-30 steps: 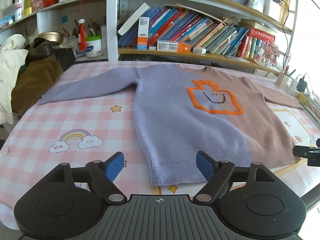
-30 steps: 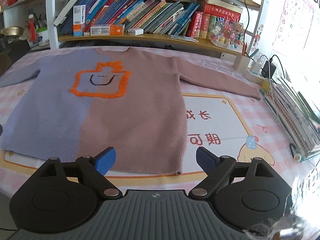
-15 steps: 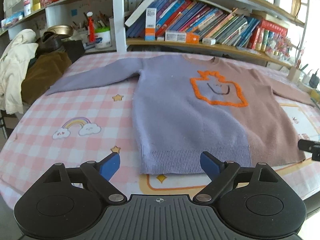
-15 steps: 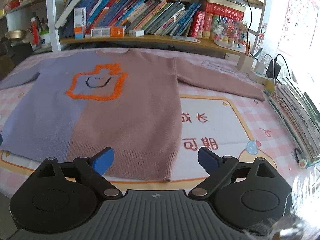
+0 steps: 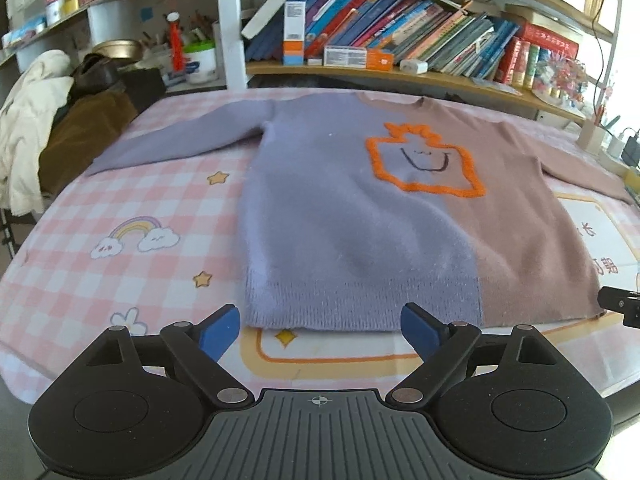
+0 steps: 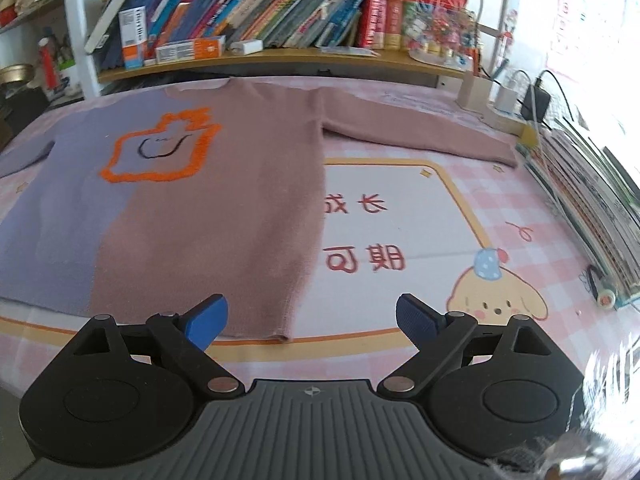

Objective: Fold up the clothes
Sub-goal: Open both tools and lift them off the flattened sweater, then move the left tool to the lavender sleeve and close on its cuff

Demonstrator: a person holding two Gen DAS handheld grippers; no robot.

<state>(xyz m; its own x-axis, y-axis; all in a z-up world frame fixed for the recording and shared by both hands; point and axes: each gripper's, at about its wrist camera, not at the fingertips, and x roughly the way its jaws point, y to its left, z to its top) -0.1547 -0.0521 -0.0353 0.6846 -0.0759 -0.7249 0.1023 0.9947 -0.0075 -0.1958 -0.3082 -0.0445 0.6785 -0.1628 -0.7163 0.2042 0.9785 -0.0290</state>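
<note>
The sweater (image 5: 360, 220) lies flat, face up, sleeves spread, on the tabletop (image 5: 120, 208). Left tool (image 5: 320, 326) and right tool (image 6: 312, 318) hover at its hem, jaws wide, empty. The knit looks soft, light and limp; it is best gripped at hem corners or shoulders.

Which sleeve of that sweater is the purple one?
The sleeve stretched toward the pile of coats; the other sleeve, reaching toward the chargers, is brownish pink.

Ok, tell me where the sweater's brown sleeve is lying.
In the right wrist view the brown sleeve stretches flat across the pink checked tablecloth toward the right, its cuff ending near the stacked books and the power strip.
</note>
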